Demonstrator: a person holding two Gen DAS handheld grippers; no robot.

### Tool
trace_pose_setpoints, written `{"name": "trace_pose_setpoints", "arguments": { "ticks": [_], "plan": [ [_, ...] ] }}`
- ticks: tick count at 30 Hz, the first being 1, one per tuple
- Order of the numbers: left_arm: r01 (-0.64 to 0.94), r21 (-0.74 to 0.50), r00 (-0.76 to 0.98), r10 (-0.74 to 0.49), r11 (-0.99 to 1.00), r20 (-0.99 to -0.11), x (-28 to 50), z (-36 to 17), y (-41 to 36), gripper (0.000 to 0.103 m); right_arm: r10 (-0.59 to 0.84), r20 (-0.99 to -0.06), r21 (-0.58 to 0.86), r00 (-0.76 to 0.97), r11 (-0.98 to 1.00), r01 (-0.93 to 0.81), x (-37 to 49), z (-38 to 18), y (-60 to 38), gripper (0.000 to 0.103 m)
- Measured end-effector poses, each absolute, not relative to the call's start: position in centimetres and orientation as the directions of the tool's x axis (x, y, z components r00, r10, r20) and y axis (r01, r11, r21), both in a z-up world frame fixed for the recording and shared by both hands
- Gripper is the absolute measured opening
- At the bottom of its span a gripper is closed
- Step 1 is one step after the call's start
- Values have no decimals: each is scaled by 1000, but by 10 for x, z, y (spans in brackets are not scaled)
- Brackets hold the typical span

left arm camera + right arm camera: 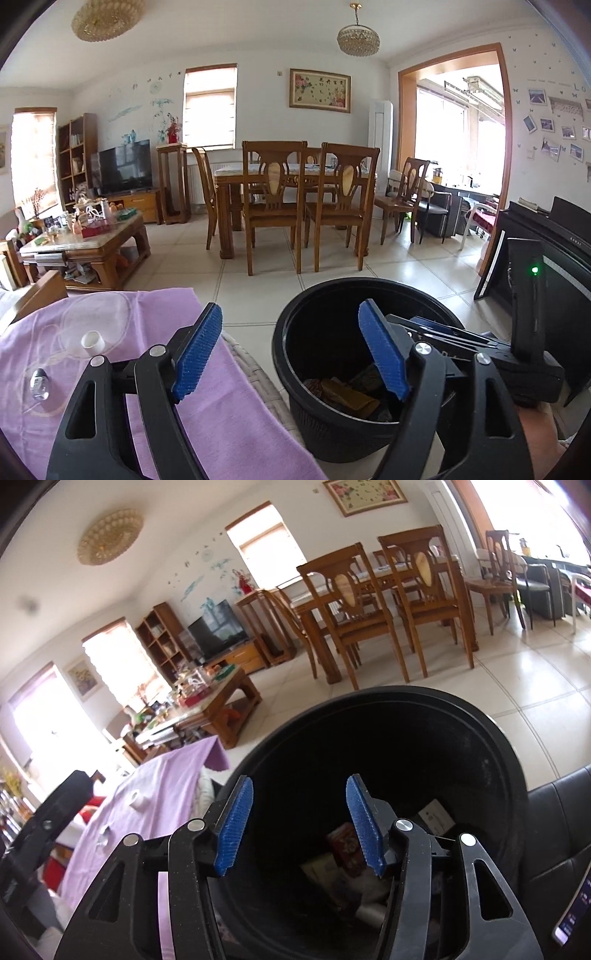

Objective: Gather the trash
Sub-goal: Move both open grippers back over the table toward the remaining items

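Note:
A black round bin (295, 354) stands on the floor beside a table with a purple cloth (229, 417). Wrappers and packets (347, 398) lie at its bottom. My left gripper (291, 350) is open and empty, over the gap between cloth and bin rim. On the cloth lie a white bottle cap (92, 341), a small clear bottle (40, 384) and a clear plastic piece (96, 317). My right gripper (299, 823) is open and empty, held over the bin's mouth (491, 738). Trash (343, 849) shows inside. The right gripper's body also shows in the left wrist view (524, 325).
A dining table with wooden chairs (291, 192) stands across the tiled floor. A cluttered coffee table (88, 236) is at the left, a TV (123, 166) behind it. A black piano (546, 236) is at the right. A phone (574, 915) lies on a black leather seat (554, 812).

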State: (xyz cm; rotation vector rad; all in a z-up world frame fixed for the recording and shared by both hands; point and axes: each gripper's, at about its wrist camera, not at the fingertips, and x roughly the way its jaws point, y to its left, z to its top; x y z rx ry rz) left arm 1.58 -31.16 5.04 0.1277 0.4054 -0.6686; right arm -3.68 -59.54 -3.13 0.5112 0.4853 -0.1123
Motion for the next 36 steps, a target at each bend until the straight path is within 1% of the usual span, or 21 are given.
{"name": "trace_pose_setpoints", "arguments": {
  "ticks": [4,9,10,12,14,20,21,22,23,26,29,33,34,36],
  "plan": [
    [608,-27,725,-569,793,-388,18,58,-288,80,39,-472,426,881,885,189,-26,-23,-569,54],
    [552,-50,751,-523,832,-404,36,53,-249,80,89,-478,407,874,904,130,-1,-15,-525,54],
    [528,-57,759,-501,847,-416,43,50,-236,80,99,-480,402,872,908,118,4,-13,-516,58],
    [486,-68,770,-464,871,-438,55,46,-213,80,121,-482,398,868,913,94,15,-11,-497,61],
    [431,-75,780,-414,899,-470,71,40,-184,80,147,-489,389,860,919,64,28,-8,-476,61],
    [240,-80,755,-238,968,-611,129,15,-99,79,222,-528,327,820,944,-44,83,4,-398,61],
    [220,-74,747,-217,973,-629,136,11,-90,78,227,-538,315,812,947,-56,90,5,-386,61],
    [204,-67,735,-198,977,-648,146,6,-81,71,235,-550,299,801,951,-73,101,6,-371,61],
    [199,-64,726,-191,978,-661,150,4,-77,66,241,-560,287,793,954,-87,110,7,-360,61],
    [214,-46,675,-181,976,-716,164,-13,-74,60,250,-605,240,756,962,-126,145,5,-317,62],
    [236,-29,637,-177,971,-750,173,-28,-75,58,239,-642,194,729,970,-148,174,3,-287,63],
    [254,-69,618,-216,965,-756,174,-35,-71,55,204,-690,139,694,979,-150,213,-7,-260,63],
    [264,-71,618,-226,962,-753,175,-35,-72,48,194,-699,126,688,981,-149,220,-11,-260,63],
    [272,-75,617,-234,959,-751,173,-36,-74,39,172,-719,103,673,985,-142,237,-20,-255,63]
  ]
}}
